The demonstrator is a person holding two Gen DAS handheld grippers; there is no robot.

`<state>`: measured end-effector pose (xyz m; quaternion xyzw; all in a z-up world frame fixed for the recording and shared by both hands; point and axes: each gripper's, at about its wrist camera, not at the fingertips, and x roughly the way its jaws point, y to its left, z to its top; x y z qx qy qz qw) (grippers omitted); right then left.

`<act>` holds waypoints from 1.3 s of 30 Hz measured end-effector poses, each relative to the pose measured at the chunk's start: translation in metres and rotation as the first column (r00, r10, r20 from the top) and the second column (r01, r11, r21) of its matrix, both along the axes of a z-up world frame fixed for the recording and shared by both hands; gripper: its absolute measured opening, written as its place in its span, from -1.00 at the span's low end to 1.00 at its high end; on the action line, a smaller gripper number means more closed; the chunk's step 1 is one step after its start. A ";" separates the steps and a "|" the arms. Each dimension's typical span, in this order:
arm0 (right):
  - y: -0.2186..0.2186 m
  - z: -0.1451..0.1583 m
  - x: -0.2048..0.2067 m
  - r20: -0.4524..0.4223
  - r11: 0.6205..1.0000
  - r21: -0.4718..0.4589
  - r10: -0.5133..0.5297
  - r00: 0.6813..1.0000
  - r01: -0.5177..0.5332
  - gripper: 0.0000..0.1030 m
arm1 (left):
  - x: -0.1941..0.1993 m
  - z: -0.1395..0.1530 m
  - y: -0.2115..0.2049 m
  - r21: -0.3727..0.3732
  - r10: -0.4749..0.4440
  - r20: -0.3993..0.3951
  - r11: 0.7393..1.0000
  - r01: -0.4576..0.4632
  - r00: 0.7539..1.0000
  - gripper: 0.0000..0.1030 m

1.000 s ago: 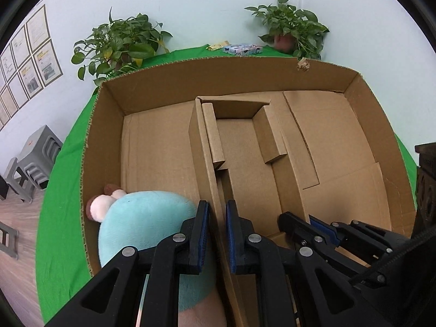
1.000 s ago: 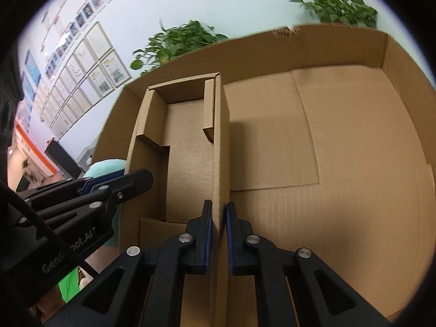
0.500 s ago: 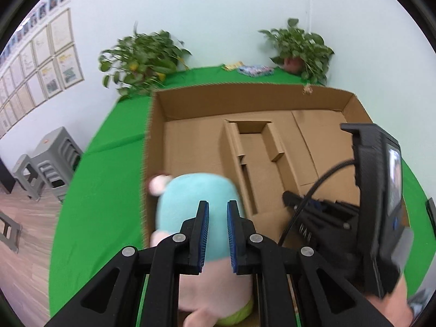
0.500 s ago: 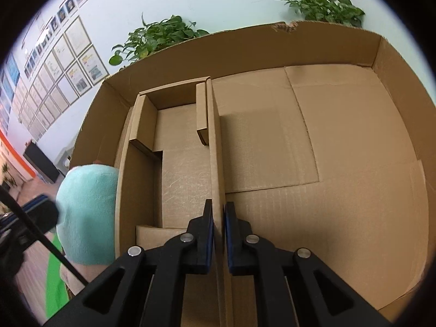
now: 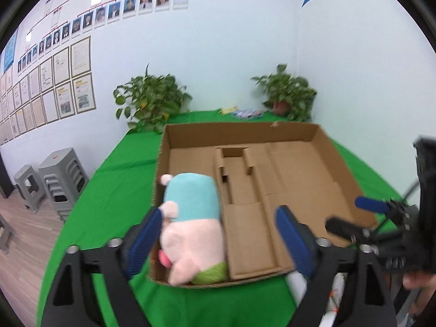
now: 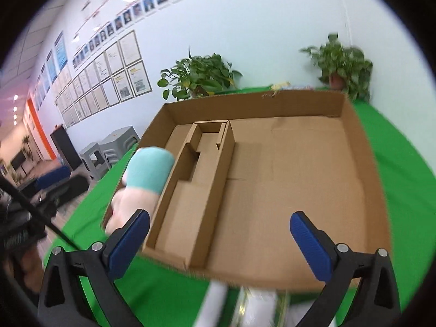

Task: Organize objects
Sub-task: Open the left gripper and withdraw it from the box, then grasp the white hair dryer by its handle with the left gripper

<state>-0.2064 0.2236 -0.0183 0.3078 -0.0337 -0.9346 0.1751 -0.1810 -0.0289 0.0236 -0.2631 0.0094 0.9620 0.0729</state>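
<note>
An open cardboard box (image 5: pixel 338 169) (image 6: pixel 354 141) lies on the green table. A cardboard divider (image 5: pixel 234 174) (image 6: pixel 207 169) splits off its left part. A teal and pink plush toy (image 5: pixel 190 218) (image 6: pixel 147 171) lies in the box's near left compartment. My left gripper (image 5: pixel 218 218) hovers short of the box's near edge, its jaws opening wide and touching nothing; the plush lies beyond them. My right gripper (image 6: pixel 220 218) also hangs before the near edge, jaws opening, nothing gripped. It shows at the right (image 5: pixel 348 212) in the left wrist view. The left gripper (image 6: pixel 65 182) is a dark blur.
Two potted plants (image 5: pixel 150 100) (image 5: pixel 288 95) stand at the table's far corners, with small packets (image 5: pixel 245 113) between them. Grey stools (image 5: pixel 57 179) stand on the floor to the left. Blurred white objects (image 6: pixel 215 305) (image 5: pixel 297 283) lie on the table near the box's front edge.
Both grippers were shut on the divider's walls inside the box. They have let go, pulled back and up out of the box, and now stand wide open.
</note>
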 end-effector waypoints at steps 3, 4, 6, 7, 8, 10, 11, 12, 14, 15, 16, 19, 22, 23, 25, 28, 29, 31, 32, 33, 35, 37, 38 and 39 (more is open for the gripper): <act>0.002 0.003 0.012 0.008 1.000 0.004 -0.021 1.000 0.021 0.99 | 0.027 0.005 0.011 0.027 -0.006 -0.054 1.000 0.008 0.999 0.97; -0.001 0.002 0.016 0.001 0.999 0.017 -0.031 1.000 0.031 0.99 | 0.031 0.004 0.017 0.034 -0.013 -0.055 0.999 0.015 0.998 0.97; 0.000 -0.002 0.028 -0.011 0.998 0.038 -0.047 0.999 0.048 0.99 | 0.042 0.002 0.027 0.047 -0.024 -0.056 0.999 0.027 0.998 0.97; -0.001 -0.004 0.033 -0.011 0.998 0.043 -0.043 0.999 0.043 0.99 | 0.045 0.001 0.032 0.049 -0.025 -0.055 0.998 0.028 0.998 0.97; -0.002 -0.007 0.036 -0.012 0.998 0.049 -0.041 0.999 0.041 0.99 | 0.050 -0.001 0.036 0.051 -0.028 -0.055 0.998 0.031 0.998 0.97; -0.004 -0.012 0.045 -0.016 0.997 0.069 -0.039 0.999 0.040 0.99 | 0.057 -0.006 0.040 0.061 -0.041 -0.044 0.997 0.044 0.998 0.97; -0.004 -0.015 0.050 -0.014 0.997 0.070 -0.036 0.999 0.037 0.99 | 0.059 -0.009 0.042 0.067 -0.045 -0.037 0.997 0.047 0.998 0.97; -0.003 -0.018 0.053 -0.009 0.997 0.068 -0.032 0.999 0.032 0.99 | 0.063 -0.011 0.042 0.079 -0.050 -0.028 0.996 0.052 0.998 0.97; -0.004 -0.024 0.057 0.002 0.998 0.068 -0.017 1.000 0.017 0.99 | 0.067 -0.017 0.042 0.100 -0.057 -0.015 0.993 0.059 0.998 0.97; -0.004 -0.027 0.062 0.003 0.997 0.071 -0.012 1.000 0.012 0.99 | 0.068 -0.020 0.041 0.109 -0.059 -0.008 0.992 0.060 0.998 0.97; -0.004 -0.029 0.064 0.004 0.997 0.073 -0.004 1.000 0.004 0.99 | 0.070 -0.024 0.041 0.122 -0.062 0.006 0.991 0.061 0.998 0.97; -0.008 -0.035 0.070 0.012 0.996 0.084 0.008 1.000 -0.009 0.99 | 0.073 -0.036 0.038 0.160 -0.083 0.038 0.984 0.076 0.996 0.95; -0.009 -0.040 0.072 0.023 0.997 0.076 0.021 1.000 -0.022 0.99 | 0.073 -0.046 0.037 0.182 -0.098 0.060 0.979 0.086 0.993 0.94; -0.009 -0.041 0.073 0.024 0.997 0.075 0.023 0.999 -0.025 0.99 | 0.073 -0.048 0.036 0.184 -0.102 0.066 0.979 0.088 0.993 0.92; -0.010 -0.044 0.076 0.021 0.996 0.082 0.022 1.000 -0.024 0.99 | 0.067 -0.051 0.037 0.188 -0.113 0.081 0.977 0.096 0.990 0.89; -0.011 -0.047 0.075 0.026 0.997 0.081 0.017 1.000 -0.019 0.99 | 0.064 -0.056 0.039 0.196 -0.135 0.096 0.974 0.114 0.986 0.85; -0.010 -0.048 0.075 0.027 0.997 0.079 0.015 1.000 -0.017 0.99 | 0.063 -0.057 0.041 0.193 -0.143 0.099 0.974 0.122 0.985 0.83; -0.010 -0.049 0.075 0.028 0.997 0.074 0.010 1.000 -0.012 0.99 | 0.063 -0.059 0.043 0.183 -0.150 0.100 0.974 0.131 0.984 0.80; -0.010 -0.049 0.075 0.028 0.997 0.072 0.010 1.000 -0.012 0.99 | 0.062 -0.060 0.043 0.179 -0.153 0.097 0.975 0.134 0.983 0.80; -0.009 -0.050 0.074 0.029 0.997 0.070 0.012 1.000 -0.014 0.99 | 0.061 -0.060 0.044 0.180 -0.160 0.095 0.973 0.142 0.982 0.80; -0.010 -0.051 0.074 0.026 0.998 0.067 0.017 1.000 -0.019 0.99 | 0.060 -0.061 0.043 0.185 -0.177 0.099 0.970 0.156 0.979 0.80; -0.011 -0.053 0.077 0.023 0.998 0.060 0.036 0.999 -0.037 0.99 | 0.056 -0.062 0.044 0.184 -0.193 0.104 0.968 0.172 0.976 0.80; -0.012 -0.055 0.081 0.013 0.997 0.055 0.061 0.998 -0.062 0.99 | 0.054 -0.063 0.043 0.188 -0.202 0.111 0.966 0.179 0.973 0.80; -0.013 -0.056 0.086 0.002 0.995 0.058 0.078 0.997 -0.078 0.99 | 0.052 -0.064 0.043 0.197 -0.215 0.120 0.962 0.189 0.969 0.80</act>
